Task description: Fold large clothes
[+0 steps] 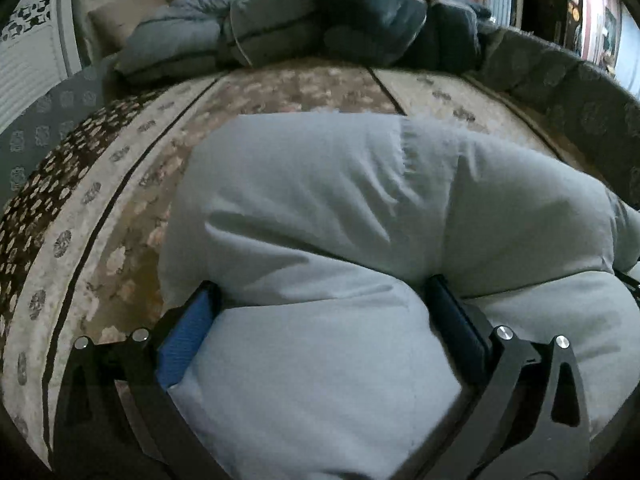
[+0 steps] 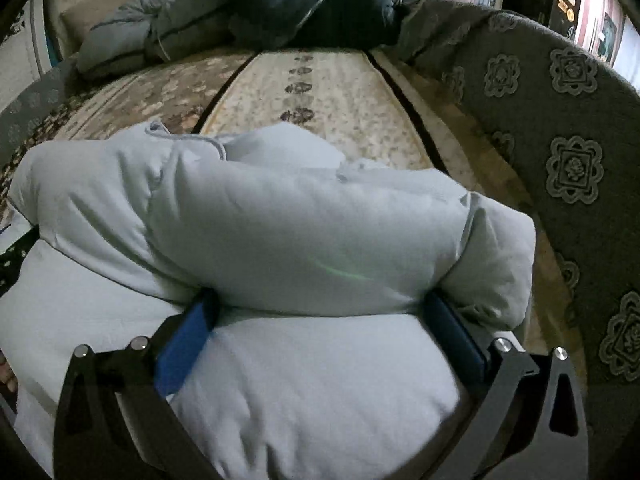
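Both my left gripper (image 1: pixel 324 344) and right gripper (image 2: pixel 320 340) stand spread astride the pale padded coat (image 1: pixel 340 240) on the bed (image 1: pixel 120 200); unpinched, the puffy fold toward twelve o'clock may spring open.

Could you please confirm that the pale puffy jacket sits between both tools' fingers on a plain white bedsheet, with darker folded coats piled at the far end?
Not quite: the surface is not plain white. The pale puffy jacket lies on a brown and cream floral patterned cover, as the right wrist view shows. The rest holds: it bulges between the fingers of the left tool and right tool, with darker folded coats at the far end.
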A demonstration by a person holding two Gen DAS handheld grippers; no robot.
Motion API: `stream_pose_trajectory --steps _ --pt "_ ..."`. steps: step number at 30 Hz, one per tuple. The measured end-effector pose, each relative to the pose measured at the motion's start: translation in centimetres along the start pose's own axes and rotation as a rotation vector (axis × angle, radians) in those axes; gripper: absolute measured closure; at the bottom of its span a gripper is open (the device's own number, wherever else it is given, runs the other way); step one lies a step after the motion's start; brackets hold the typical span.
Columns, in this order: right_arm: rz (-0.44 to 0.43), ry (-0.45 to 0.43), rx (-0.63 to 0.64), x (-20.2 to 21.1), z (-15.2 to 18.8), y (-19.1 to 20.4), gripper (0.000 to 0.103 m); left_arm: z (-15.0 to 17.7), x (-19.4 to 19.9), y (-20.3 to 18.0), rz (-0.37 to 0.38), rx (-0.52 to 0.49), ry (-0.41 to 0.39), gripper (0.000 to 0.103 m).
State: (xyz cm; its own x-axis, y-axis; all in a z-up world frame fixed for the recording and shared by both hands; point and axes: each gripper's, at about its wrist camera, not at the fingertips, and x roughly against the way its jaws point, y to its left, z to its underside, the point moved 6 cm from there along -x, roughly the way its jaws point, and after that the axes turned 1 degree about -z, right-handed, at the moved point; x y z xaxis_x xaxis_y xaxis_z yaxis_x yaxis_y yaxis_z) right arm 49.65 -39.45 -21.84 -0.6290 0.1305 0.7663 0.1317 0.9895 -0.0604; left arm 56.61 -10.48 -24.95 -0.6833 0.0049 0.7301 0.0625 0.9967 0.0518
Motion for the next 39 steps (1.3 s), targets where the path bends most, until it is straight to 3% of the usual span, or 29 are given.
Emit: stream_pose_trajectory --steps 3,5,7,9,11,15,17,20,22,28,31,39 --pt "-0.005 -0.032 -0.003 2.2 0.4 -0.3 0.002 0.1 0.9 0.1 0.002 -0.01 -0.017 0.003" --pt "0.004 -0.068 -0.015 6.3 0.9 -0.5 0.002 -0.2 4.2 0.7 0.013 -0.029 -0.128 0.003" --pt "-0.064 -0.19 -0.016 12.1 1.8 -0.3 0.002 0.2 9.1 1.6 0.041 -0.034 -0.251 0.003" --pt "-0.08 -0.309 0.035 18.3 4.4 -0.3 0.002 1.5 14.3 2.7 0.038 -0.054 -0.334 0.003" --pt "-0.077 -0.362 0.064 22.5 8.0 -0.9 0.002 3.6 19.7 4.0 0.048 -0.064 -0.385 0.003" --pt "-0.097 -0.349 -0.059 27.1 15.7 -4.1 0.002 8.9 27.8 7.4 0.085 0.014 -0.412 0.003" --pt "-0.081 -0.346 -0.105 28.5 19.4 -5.5 0.002 12.5 31.2 9.3 0.05 0.046 -0.43 0.003" --pt "-0.065 -0.382 -0.04 29.3 23.1 -5.5 0.002 18.1 34.6 11.1 -0.125 -0.032 -0.497 0.003" --pt "-0.069 -0.39 0.021 29.6 24.8 -4.9 0.002 21.2 35.0 12.3 -0.193 -0.06 -0.463 0.003" --pt "-0.013 -0.33 -0.059 28.3 28.2 -7.3 0.002 27.3 31.8 15.1 -0.188 0.057 -0.258 0.003" --pt "0.07 -0.356 -0.022 28.3 28.6 -8.6 0.002 29.7 30.2 15.6 -0.205 0.072 -0.21 0.003" --pt "0.044 -0.264 -0.184 25.9 31.2 -12.2 0.002 32.4 28.5 16.5 -0.17 0.144 -0.159 0.003"
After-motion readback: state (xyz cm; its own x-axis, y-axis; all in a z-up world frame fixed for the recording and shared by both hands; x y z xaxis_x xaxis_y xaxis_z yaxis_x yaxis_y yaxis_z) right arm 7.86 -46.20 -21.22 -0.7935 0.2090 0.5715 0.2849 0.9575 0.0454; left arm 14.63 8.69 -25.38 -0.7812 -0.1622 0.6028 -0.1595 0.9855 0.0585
